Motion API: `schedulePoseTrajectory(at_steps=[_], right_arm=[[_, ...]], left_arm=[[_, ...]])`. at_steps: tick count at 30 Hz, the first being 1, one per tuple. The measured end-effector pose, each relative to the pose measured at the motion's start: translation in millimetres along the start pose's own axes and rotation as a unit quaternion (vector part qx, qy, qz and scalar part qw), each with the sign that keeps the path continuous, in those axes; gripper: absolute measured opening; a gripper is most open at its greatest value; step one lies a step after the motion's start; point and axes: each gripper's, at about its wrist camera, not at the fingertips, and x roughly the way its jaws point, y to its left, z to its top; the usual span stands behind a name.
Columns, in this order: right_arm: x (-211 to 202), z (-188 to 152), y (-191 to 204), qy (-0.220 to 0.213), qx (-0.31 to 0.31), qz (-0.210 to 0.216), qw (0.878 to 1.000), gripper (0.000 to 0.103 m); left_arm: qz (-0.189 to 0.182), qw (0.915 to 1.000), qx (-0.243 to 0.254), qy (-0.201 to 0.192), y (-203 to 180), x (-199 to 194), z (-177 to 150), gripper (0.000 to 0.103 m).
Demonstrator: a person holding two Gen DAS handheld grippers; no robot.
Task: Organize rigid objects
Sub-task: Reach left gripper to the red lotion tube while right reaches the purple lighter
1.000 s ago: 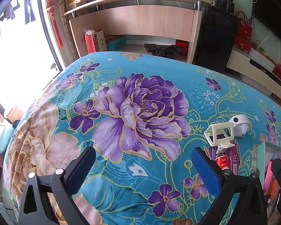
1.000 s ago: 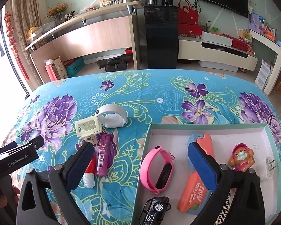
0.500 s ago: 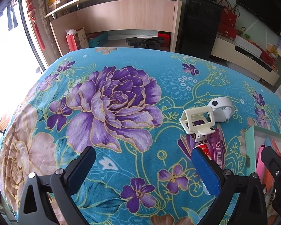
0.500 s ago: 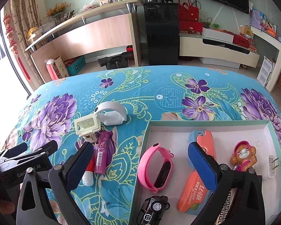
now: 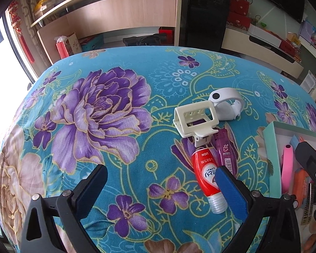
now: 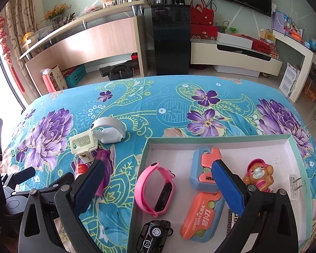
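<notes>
Two hand-held grippers hang over a table (image 6: 179,97) covered in a blue floral cloth, both with jaws spread wide and nothing between them. The left hand-held gripper (image 5: 162,181) sits over bare cloth, its right finger just at the near end of the red tube. The right hand-held gripper (image 6: 155,181) hovers above the left part of a shallow box (image 6: 263,137) with a green rim and white inside, which lies on the near right of the table.

Inside the box lie an orange and blue carrot knife toy (image 6: 200,217), a pink wristband (image 6: 155,189) to its left, a black toy car (image 6: 153,234) at the near edge, a pup figurine (image 6: 258,175) to the right, and a small white plug (image 6: 295,184) at the far right.

Left of the box, on the cloth, four things cluster together: a white wristband (image 5: 226,106) farthest, a cream clip (image 5: 194,119) touching its near left side, then a red tube (image 5: 207,174) with a clear cap and a purple lighter (image 5: 225,149) lying side by side, their far ends beside the clip's handle.
</notes>
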Motion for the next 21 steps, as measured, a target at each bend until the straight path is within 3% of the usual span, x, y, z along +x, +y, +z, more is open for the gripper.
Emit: schedulePoseTrajectory(at_steps=[14, 21], right_arm=[[-1, 1, -6, -0.004, 0.018, 0.004, 1.000, 0.101], [0, 1, -6, -0.005, 0.020, 0.010, 1.000, 0.101]], left_arm=[[-0.006, 0.9996, 0.018, 0.020, -18, 19, -3, 0.102], [-0.031, 0.9989, 0.028, 0.021, -23, 15, -4, 0.079]])
